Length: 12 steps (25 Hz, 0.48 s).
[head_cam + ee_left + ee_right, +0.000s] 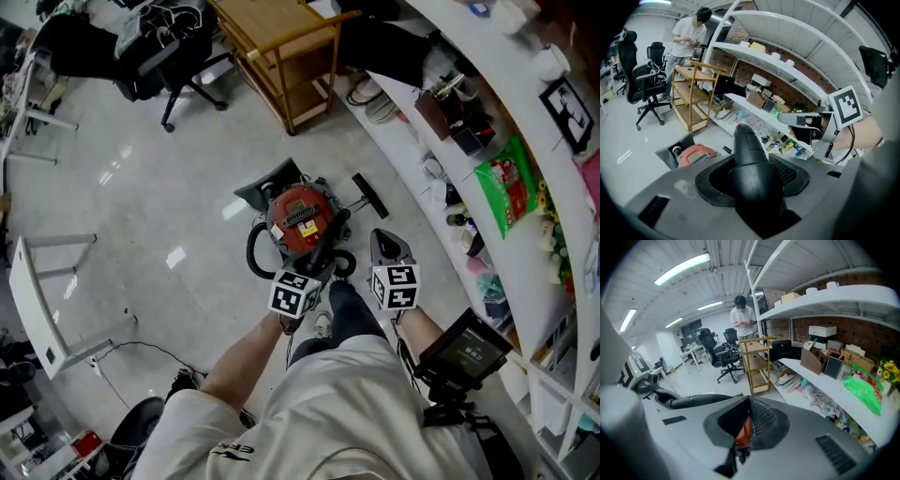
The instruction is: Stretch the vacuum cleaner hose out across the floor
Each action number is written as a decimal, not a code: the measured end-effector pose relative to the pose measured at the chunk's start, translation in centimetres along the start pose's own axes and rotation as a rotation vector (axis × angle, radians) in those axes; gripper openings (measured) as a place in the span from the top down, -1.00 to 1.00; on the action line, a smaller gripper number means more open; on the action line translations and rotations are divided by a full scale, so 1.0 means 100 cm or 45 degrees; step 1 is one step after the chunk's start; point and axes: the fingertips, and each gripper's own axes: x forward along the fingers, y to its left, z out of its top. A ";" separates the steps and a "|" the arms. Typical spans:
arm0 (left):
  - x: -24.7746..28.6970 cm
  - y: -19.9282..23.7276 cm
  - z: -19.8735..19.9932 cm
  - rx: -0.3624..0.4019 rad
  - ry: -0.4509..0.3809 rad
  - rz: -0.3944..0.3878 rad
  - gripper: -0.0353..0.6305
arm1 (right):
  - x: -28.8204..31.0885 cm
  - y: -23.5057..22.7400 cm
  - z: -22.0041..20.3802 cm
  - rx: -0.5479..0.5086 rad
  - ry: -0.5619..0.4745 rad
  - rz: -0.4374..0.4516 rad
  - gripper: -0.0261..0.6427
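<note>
The left tool (751, 183) was clamped on the black rigid end of the vacuum hose (747, 145), its jaws held wide by the tube. The rest of it lay looped on the floor (141, 206) against the red vacuum cleaner (300, 217). The right tool (746, 427), just beside the left, had its jaws together and held nothing.

Pale floor (141, 187), red vacuum cleaner (300, 217), wooden cart (265, 30)
</note>
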 end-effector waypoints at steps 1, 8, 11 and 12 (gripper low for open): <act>-0.005 -0.008 -0.003 0.012 -0.003 -0.004 0.27 | -0.012 0.001 -0.002 0.002 -0.012 -0.012 0.93; -0.042 -0.053 -0.027 0.082 -0.029 -0.026 0.27 | -0.088 0.011 -0.019 0.030 -0.114 -0.092 0.93; -0.058 -0.071 -0.037 0.104 -0.027 -0.034 0.27 | -0.117 0.019 -0.025 0.035 -0.147 -0.112 0.93; -0.062 -0.076 -0.040 0.112 -0.027 -0.037 0.27 | -0.126 0.022 -0.026 0.036 -0.161 -0.119 0.93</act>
